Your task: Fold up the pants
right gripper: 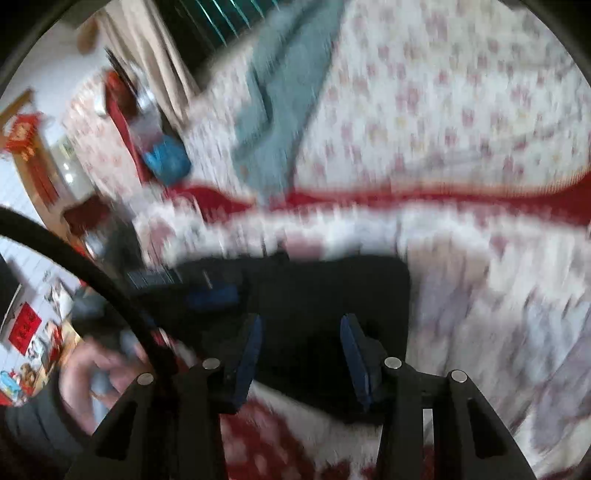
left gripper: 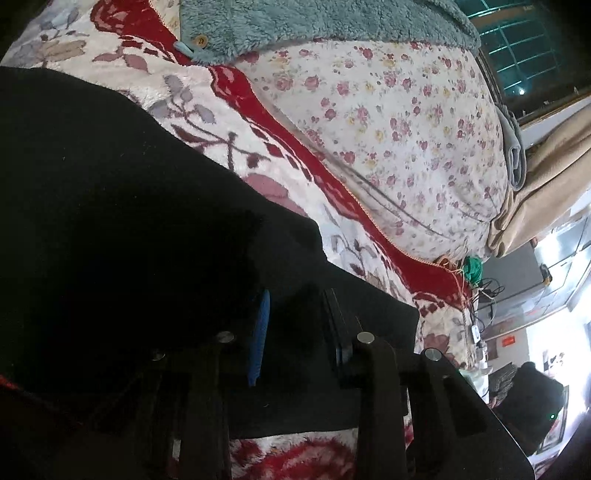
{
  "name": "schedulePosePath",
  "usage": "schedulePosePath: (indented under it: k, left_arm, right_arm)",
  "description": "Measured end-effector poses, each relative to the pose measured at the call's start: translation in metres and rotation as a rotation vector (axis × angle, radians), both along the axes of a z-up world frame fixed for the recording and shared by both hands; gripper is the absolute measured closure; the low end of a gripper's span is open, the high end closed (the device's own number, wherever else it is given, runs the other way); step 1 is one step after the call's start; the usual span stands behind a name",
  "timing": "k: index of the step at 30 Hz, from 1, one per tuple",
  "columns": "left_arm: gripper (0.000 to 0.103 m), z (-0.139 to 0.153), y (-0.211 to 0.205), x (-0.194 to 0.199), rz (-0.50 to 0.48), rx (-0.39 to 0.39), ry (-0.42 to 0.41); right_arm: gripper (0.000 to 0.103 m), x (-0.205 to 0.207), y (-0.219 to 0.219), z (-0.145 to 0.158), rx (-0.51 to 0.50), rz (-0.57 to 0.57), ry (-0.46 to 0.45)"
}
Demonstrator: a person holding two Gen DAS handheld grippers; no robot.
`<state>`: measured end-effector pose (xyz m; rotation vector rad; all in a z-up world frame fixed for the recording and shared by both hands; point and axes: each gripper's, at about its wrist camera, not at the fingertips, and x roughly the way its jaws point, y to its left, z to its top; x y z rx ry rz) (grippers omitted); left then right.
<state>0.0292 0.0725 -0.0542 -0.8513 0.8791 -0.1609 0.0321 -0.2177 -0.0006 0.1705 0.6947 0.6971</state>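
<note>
Black pants [left gripper: 110, 184] lie on a red and white flowered blanket [left gripper: 229, 122] and fill the left and middle of the left wrist view. My left gripper [left gripper: 299, 325] sits low over their right end; its blue pads [left gripper: 260, 332] stand a little apart, with black cloth in the gap and no clear press on it. The right wrist view is blurred. There the pants [right gripper: 325, 288] lie just ahead as a dark folded slab, and my right gripper [right gripper: 303, 332] hangs over their near edge, blue pads wide apart, holding nothing. A hand [right gripper: 92, 369] shows at lower left.
Beyond the blanket [right gripper: 480, 258] lies a quilt with small flowers [left gripper: 388, 129], and a teal fleece garment [left gripper: 295, 22] is piled at the back. Beige curtains [left gripper: 546, 177] and a window are behind. The bed's edge, with green yarn [left gripper: 472, 266] and cables, drops off at the right.
</note>
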Motion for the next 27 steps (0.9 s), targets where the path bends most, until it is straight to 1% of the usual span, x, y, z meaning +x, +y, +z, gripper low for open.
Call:
schedulePosePath:
  k: [1, 2, 3, 4, 5, 7, 8, 11, 12, 13, 14, 15, 16, 17, 18, 20, 22, 24, 27]
  left_arm:
    - [0.076, 0.0, 0.0, 0.001, 0.002, -0.006, -0.001]
    - [0.076, 0.0, 0.0, 0.001, 0.002, -0.009, -0.002]
    - [0.076, 0.0, 0.001, 0.001, 0.001, -0.018, -0.003]
    - [0.076, 0.0, 0.001, 0.0, 0.003, -0.02, -0.005]
    - [0.075, -0.001, 0.002, 0.0, 0.003, -0.024, -0.005]
    - [0.075, -0.001, 0.003, 0.0, 0.007, -0.036, -0.008]
    - [0.075, -0.002, 0.003, -0.001, 0.01, -0.038, -0.008]
    - [0.075, -0.001, 0.003, -0.001, 0.007, -0.031, -0.011]
    - [0.075, -0.001, 0.003, -0.001, 0.009, -0.028, -0.013]
    - [0.075, -0.001, 0.003, -0.001, 0.01, -0.028, -0.013]
    - [0.075, -0.001, 0.003, -0.001, 0.009, -0.027, -0.013]
    - [0.075, -0.001, 0.003, -0.001, 0.008, -0.026, -0.014]
    - [0.075, -0.001, 0.003, 0.0, 0.007, -0.024, -0.016]
    - [0.075, -0.001, 0.003, -0.001, 0.007, -0.021, -0.017]
    - [0.075, -0.001, 0.003, -0.001, 0.007, -0.022, -0.018]
    - [0.075, -0.001, 0.003, -0.001, 0.009, -0.021, -0.02]
    - [0.075, -0.002, 0.003, -0.001, 0.013, -0.027, -0.021]
    - [0.075, -0.002, 0.003, -0.001, 0.015, -0.029, -0.025]
    - [0.075, -0.001, 0.002, -0.001, 0.018, -0.027, -0.026]
  right_arm:
    - [0.054, 0.004, 0.002, -0.006, -0.031, -0.013, 0.018]
    - [0.054, 0.018, 0.006, -0.029, -0.105, -0.01, 0.114]
    - [0.053, 0.027, 0.01, -0.05, -0.161, 0.003, 0.186]
    - [0.054, 0.028, 0.009, -0.056, -0.169, 0.004, 0.155]
    - [0.054, 0.025, 0.007, -0.051, -0.158, 0.007, 0.11]
    - [0.056, 0.028, 0.01, -0.041, -0.18, 0.0, 0.133]
    - [0.056, 0.03, 0.01, -0.032, -0.163, -0.015, 0.119]
    - [0.056, 0.036, 0.007, -0.002, -0.118, -0.054, 0.02]
    - [0.055, 0.042, 0.007, 0.002, -0.104, -0.059, 0.015]
    - [0.054, 0.05, 0.01, -0.001, -0.094, -0.052, 0.034]
    - [0.054, 0.061, 0.013, -0.013, -0.119, -0.054, 0.065]
    - [0.054, 0.068, 0.015, -0.026, -0.174, -0.071, 0.088]
    - [0.049, 0.078, 0.018, -0.048, -0.248, -0.09, 0.154]
    - [0.045, 0.084, 0.018, -0.065, -0.248, -0.08, 0.228]
    - [0.044, 0.083, 0.009, -0.065, -0.151, -0.089, 0.213]
    - [0.045, 0.082, 0.003, -0.058, -0.134, -0.078, 0.235]
    - [0.047, 0.079, 0.0, -0.046, -0.146, -0.08, 0.219]
    - [0.048, 0.071, -0.009, -0.026, -0.131, -0.104, 0.155]
    - [0.048, 0.062, -0.016, 0.01, -0.09, -0.124, 0.016]
